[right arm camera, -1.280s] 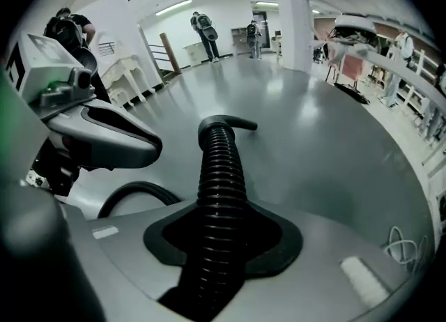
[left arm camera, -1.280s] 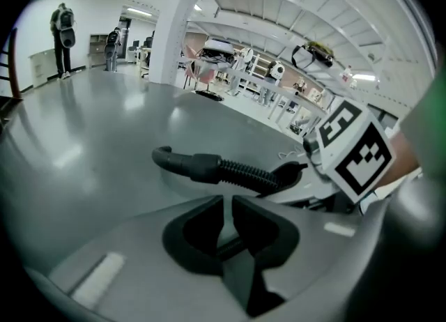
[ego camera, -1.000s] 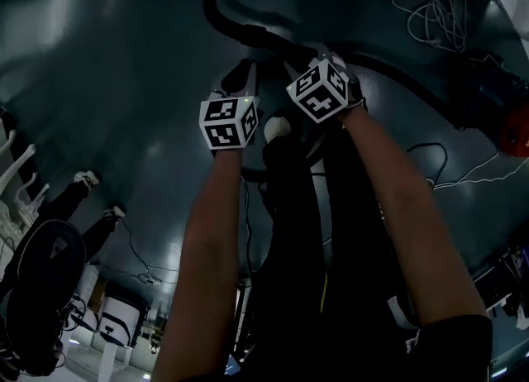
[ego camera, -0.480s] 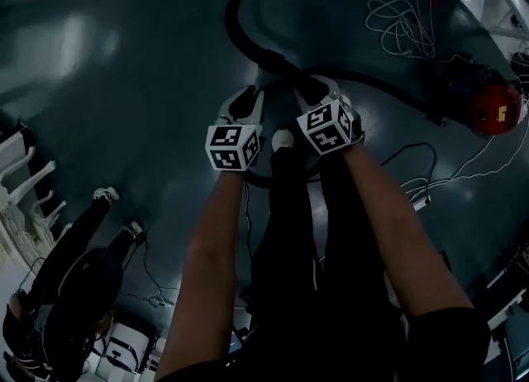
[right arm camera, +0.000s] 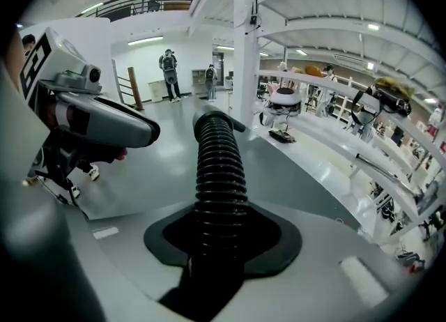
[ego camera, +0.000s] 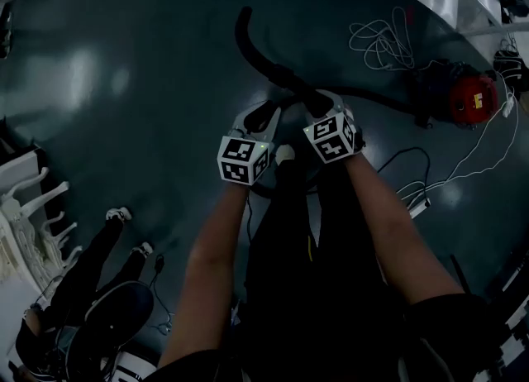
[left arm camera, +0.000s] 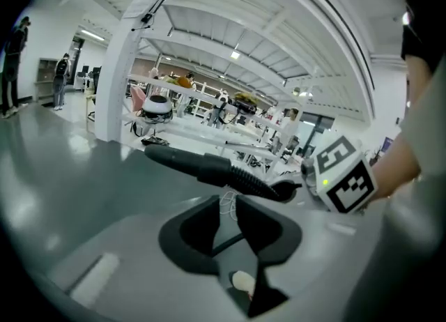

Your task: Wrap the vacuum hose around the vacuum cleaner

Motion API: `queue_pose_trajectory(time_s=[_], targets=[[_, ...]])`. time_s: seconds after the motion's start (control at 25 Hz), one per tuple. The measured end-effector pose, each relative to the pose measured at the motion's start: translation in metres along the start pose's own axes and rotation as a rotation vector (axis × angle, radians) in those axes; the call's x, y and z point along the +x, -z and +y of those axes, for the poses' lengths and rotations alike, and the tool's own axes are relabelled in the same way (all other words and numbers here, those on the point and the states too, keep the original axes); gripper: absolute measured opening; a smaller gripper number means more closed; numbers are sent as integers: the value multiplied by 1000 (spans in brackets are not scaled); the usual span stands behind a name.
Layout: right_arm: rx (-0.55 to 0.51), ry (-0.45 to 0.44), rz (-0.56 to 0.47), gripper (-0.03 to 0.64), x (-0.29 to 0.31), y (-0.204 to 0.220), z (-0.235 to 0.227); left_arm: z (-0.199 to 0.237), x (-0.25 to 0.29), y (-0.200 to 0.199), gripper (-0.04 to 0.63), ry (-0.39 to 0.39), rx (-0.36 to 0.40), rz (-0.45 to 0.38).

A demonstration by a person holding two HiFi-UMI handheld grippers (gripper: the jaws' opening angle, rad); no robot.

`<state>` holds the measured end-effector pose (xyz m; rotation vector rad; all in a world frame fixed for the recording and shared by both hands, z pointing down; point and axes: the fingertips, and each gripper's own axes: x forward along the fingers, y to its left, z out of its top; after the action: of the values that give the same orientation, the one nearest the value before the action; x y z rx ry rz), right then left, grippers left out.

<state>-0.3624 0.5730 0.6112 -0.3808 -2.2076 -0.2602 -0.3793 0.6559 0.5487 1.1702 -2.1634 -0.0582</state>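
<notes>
Head view is dim; grippers hide part of the vacuum hose [ego camera: 256, 56]. Black and ribbed, it extends left of the red vacuum cleaner [ego camera: 463, 97], clamped in your right gripper [right arm camera: 220, 233]. Left gripper [left arm camera: 226, 208] jaws have just been opening, slightly apart, empty.

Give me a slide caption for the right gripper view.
Right gripper clamps the ribbed black hose above a glossy grey floor.
</notes>
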Motion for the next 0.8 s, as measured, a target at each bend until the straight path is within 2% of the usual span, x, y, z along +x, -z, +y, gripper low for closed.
queue_pose_trajectory(time_s=[0.28, 0.48, 0.68, 0.8], targets=[[27, 88, -61, 144, -57, -8, -8, -33, -21, -32, 77, 55, -17, -62], [66, 150, -70, 144, -101, 3, -21, -65, -27, -45, 75, 102, 81, -35], [87, 199, -73, 144, -136, 14, -48, -88, -19, -64, 72, 114, 140, -19], [92, 202, -73, 144, -157, 31, -69, -116, -3, -69, 69, 125, 155, -4]])
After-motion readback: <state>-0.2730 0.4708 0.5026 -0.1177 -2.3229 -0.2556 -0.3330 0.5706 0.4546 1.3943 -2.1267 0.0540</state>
